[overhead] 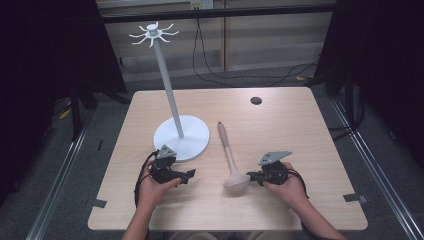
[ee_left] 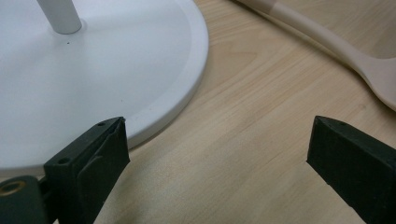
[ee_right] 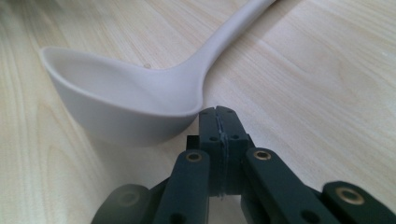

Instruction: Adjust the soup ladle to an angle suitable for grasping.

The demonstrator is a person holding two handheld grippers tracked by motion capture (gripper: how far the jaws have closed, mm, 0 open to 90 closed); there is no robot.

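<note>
A pale ladle (overhead: 231,159) lies on the wooden table (overhead: 290,125), bowl toward the person, handle pointing away. In the right gripper view its bowl (ee_right: 121,100) sits just ahead of the right gripper (ee_right: 218,114), whose jaws are pressed together with nothing between them, tips at the bowl's rim. That right gripper (overhead: 251,176) rests on the table just right of the bowl. The left gripper (overhead: 191,174) lies near the white stand's round base (overhead: 192,137). Seen from the left gripper (ee_left: 217,147), the jaws stand wide apart over bare wood, base (ee_left: 116,70) to the left, ladle (ee_left: 336,42) upper right.
The stand's tall pole (overhead: 167,85) carries a ring of white hooks (overhead: 153,34) at the top. A small dark round spot (overhead: 256,100) sits at the table's far side. Dark curtains and cables lie beyond the table.
</note>
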